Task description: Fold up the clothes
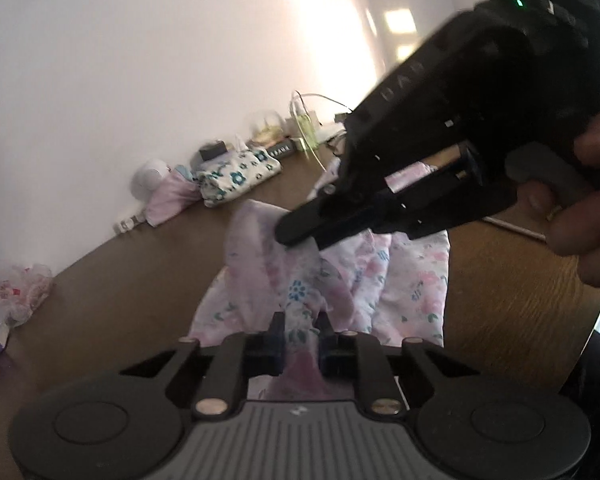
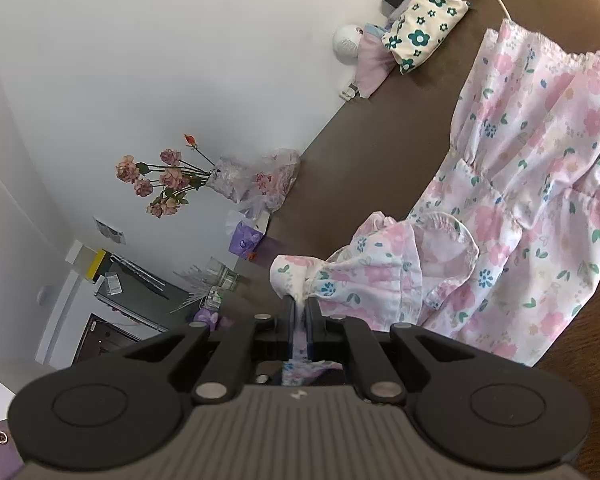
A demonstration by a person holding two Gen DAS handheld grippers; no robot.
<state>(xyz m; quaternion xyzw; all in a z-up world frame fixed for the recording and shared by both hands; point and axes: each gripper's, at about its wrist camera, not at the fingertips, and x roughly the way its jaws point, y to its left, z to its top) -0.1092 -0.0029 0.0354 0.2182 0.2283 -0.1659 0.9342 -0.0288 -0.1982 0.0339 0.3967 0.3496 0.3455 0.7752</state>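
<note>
A pink floral dress (image 1: 400, 280) lies on the brown table (image 1: 140, 272). My left gripper (image 1: 300, 328) is shut on a bunched part of its fabric near me. My right gripper (image 1: 300, 236) shows from the side in the left wrist view, shut on a raised fold of the dress just beyond the left gripper. In the right wrist view the right gripper (image 2: 299, 308) pinches a ruffled edge of the dress (image 2: 540, 184), and the rest of the dress spreads to the right over the table (image 2: 372, 140).
Against the wall stand a folded teal-flower cloth (image 2: 424, 28), a folded pink cloth (image 2: 370, 62), a white round device (image 2: 346, 42), a flower vase (image 2: 228, 178), plastic bags (image 2: 272, 180) and a purple tissue box (image 2: 246, 236). Cables and small boxes (image 1: 300, 136) sit at the far end.
</note>
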